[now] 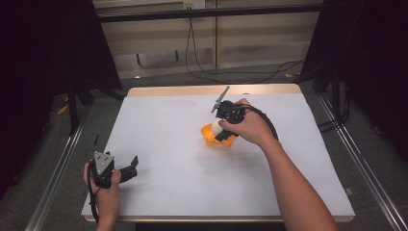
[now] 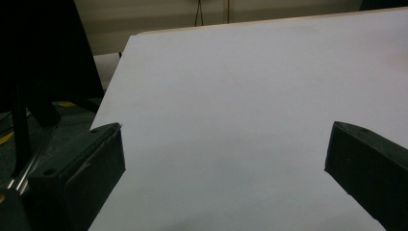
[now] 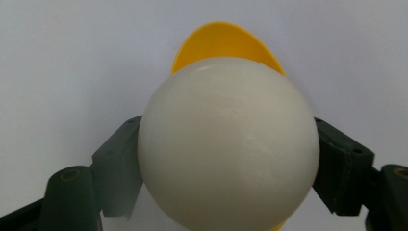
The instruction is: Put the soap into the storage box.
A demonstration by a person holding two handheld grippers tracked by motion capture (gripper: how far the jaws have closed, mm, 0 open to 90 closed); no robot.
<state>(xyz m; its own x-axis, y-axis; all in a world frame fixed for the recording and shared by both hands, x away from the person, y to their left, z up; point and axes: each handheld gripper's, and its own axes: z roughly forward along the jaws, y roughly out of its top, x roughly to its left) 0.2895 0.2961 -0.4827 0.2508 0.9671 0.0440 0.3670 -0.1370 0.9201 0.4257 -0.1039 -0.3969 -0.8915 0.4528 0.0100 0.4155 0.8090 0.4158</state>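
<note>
A white ball point(image 3: 228, 144) sits clamped between the two black jaws of my right gripper point(image 1: 219, 130), which points down over a yellow bowl point(image 1: 210, 135) near the middle of the white table. In the right gripper view the yellow bowl point(image 3: 226, 43) shows just behind and under the ball. Whether the ball touches the bowl I cannot tell. My left gripper point(image 1: 130, 169) rests near the table's front left corner, jaws wide apart with nothing between them. In the left gripper view the open left gripper point(image 2: 223, 159) faces bare white tabletop point(image 2: 240, 96).
The white table surface point(image 1: 168, 125) has a wooden far edge point(image 1: 211, 89). Metal rails run along both sides on the floor. Cables hang behind the table. A black cable trails from the right gripper over the hand.
</note>
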